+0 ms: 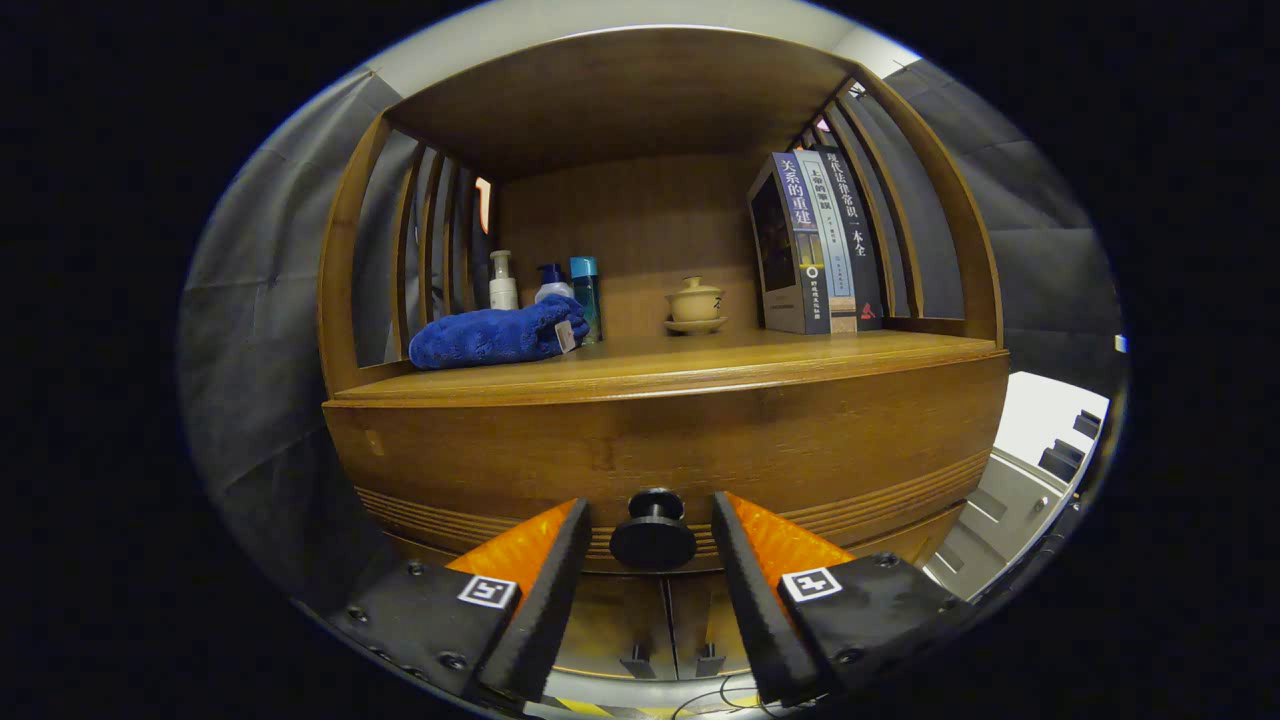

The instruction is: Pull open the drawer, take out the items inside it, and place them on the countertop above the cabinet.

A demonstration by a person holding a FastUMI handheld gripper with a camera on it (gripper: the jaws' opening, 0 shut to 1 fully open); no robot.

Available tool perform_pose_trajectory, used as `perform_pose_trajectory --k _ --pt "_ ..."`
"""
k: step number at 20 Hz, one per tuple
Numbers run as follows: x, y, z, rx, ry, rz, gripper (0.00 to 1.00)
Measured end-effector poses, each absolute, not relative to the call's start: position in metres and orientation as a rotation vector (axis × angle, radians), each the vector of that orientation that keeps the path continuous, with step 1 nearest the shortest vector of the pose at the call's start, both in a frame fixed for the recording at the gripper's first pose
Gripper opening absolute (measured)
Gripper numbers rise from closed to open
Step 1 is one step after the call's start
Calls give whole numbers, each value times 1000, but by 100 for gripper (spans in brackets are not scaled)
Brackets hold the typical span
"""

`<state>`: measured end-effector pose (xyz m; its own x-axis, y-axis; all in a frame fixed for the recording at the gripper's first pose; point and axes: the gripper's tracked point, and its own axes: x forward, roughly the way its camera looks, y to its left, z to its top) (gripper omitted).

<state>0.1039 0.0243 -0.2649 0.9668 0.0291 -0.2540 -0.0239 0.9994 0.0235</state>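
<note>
My claw [652, 525] spread wide, a finger on each side of the knob [653, 537], neither touching it | drawer [660, 450] shut, under the countertop [640, 365] | on top: blue cloth [495, 336] and bottles [545, 285] at one end, lidded cup [695, 303] mid, books [815, 245] at the other

A wooden cabinet [660, 440] stood against dark grey cloth walls [260, 300], its shelf bay framed by slatted sides [430, 240] and a wooden top board [620, 95]. Warm light fell on the back panel [640, 240]. A pale grey unit [1010, 490] sat beside the cabinet
</note>
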Motion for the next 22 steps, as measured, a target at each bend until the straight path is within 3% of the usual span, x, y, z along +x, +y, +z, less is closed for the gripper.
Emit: perform_pose_trajectory --k 4,7,11,12,22 --pt "109 26 -266 49 268 12 79" --pt "114 19 -267 65 282 -15 52" --pt "108 20 -266 81 289 17 47" --pt "113 19 -267 77 290 17 40" --pt "58 24 -261 66 304 23 40"
